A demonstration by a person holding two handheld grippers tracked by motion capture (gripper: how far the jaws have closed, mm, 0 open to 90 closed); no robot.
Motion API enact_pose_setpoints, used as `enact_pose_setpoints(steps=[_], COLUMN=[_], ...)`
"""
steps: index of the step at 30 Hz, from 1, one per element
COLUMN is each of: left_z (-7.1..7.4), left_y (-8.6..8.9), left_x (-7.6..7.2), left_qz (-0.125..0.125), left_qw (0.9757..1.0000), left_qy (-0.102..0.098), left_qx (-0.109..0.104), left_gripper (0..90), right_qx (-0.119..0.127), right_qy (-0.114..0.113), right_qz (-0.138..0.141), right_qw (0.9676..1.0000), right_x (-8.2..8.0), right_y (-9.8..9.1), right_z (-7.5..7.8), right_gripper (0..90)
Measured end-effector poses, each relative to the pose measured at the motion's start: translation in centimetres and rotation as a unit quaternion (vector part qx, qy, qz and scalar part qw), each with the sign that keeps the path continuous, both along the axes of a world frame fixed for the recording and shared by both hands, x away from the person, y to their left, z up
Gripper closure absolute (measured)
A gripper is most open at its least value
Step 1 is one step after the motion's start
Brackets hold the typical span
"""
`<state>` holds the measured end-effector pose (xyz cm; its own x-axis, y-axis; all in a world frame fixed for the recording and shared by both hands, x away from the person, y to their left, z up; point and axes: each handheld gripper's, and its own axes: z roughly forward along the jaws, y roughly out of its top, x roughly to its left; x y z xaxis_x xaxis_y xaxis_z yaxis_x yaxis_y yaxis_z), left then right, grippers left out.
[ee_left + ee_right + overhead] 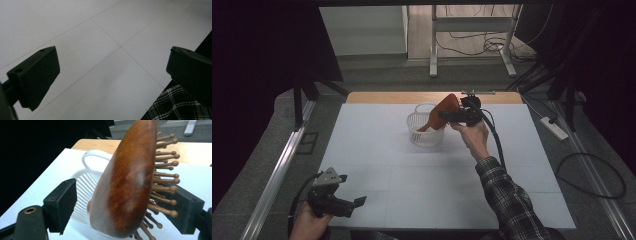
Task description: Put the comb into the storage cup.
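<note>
A brown wooden hairbrush [446, 107] [125, 182] with round-tipped pins stands tilted, its lower end down inside a small white slatted basket [427, 134] [82, 195] at the far middle of the white table [387, 165]. My right gripper [443, 116] [123, 207] straddles the brush head. A gap shows between the left pad and the brush's smooth back, while the pin tips reach toward the right pad. My left gripper [353, 190] [112, 77] hovers near the table's front left corner, open with nothing between its jaws.
A strip of bare wood [387, 97] runs along the table's far edge. A plaid sleeve [175, 105] shows at the front edge. On the floor to the right lie a power strip [554, 127] and a looped cable [592, 175].
</note>
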<state>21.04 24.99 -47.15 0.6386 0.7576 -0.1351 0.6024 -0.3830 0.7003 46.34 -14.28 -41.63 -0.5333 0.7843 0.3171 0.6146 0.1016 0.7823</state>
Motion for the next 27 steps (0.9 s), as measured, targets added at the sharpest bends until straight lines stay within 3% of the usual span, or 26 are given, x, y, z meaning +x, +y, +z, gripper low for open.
enact_pose_setpoints(steps=[12, 13, 19, 27], left_z=[-0.01, 0.00, 0.00, 0.00], left_y=[-0.04, -0.04, -0.04, -0.08], left_x=[0.00, 0.01, 0.00, 0.01], left_qz=[0.000, -0.001, -0.001, -0.002], left_qw=[1.0000, 1.0000, 1.0000, 1.0000], left_qy=[0.000, 0.000, 0.000, 0.000], left_qx=[0.000, 0.002, 0.002, 0.003], left_gripper=[0.0, 0.0, 0.0, 0.0], right_qx=[-0.027, -0.042, -0.056, -0.057], right_qy=[-0.003, -0.007, -0.007, 0.002], right_qz=[0.015, 0.020, 0.029, 0.049], right_qw=[0.9995, 0.9989, 0.9980, 0.9972], right_x=[-0.31, -0.43, -0.64, -0.94], right_y=[0.03, 0.11, 0.10, 0.00], right_z=[0.33, 0.42, 0.58, 0.88], right_gripper=[16.4, 15.4, 12.6, 6.7])
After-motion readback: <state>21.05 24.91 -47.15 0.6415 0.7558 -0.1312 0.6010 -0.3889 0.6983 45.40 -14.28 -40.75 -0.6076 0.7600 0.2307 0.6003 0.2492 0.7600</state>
